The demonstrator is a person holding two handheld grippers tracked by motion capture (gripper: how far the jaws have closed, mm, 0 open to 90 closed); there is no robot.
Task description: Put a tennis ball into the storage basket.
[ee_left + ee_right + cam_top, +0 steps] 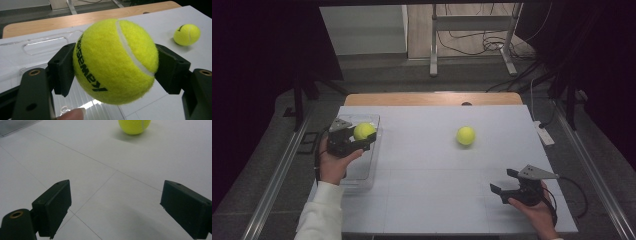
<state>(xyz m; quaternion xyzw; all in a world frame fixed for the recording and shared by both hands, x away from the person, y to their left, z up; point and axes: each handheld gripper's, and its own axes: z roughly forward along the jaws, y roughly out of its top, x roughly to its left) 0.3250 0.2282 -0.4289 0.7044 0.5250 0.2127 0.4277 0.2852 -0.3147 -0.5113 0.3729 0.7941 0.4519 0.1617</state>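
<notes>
My left gripper [363, 138] is shut on a yellow tennis ball [364, 131] and holds it above a clear plastic tray [371, 170] at the table's left side. In the left gripper view both black pads press the held ball [115, 61] from either side, with the tray [45, 45] beneath and behind it. A second tennis ball [466, 135] lies loose on the white table, right of centre, and appears far right [186, 34] in that view. My right gripper [504, 182] stands open near the front right; the loose ball [134, 125] lies well ahead of its jaws.
The white table top [427, 165] has a wooden strip along its far edge [432, 98]. A white power strip [544, 132] lies by the right edge. Metal stand legs and cables [472, 45] are on the floor beyond the table.
</notes>
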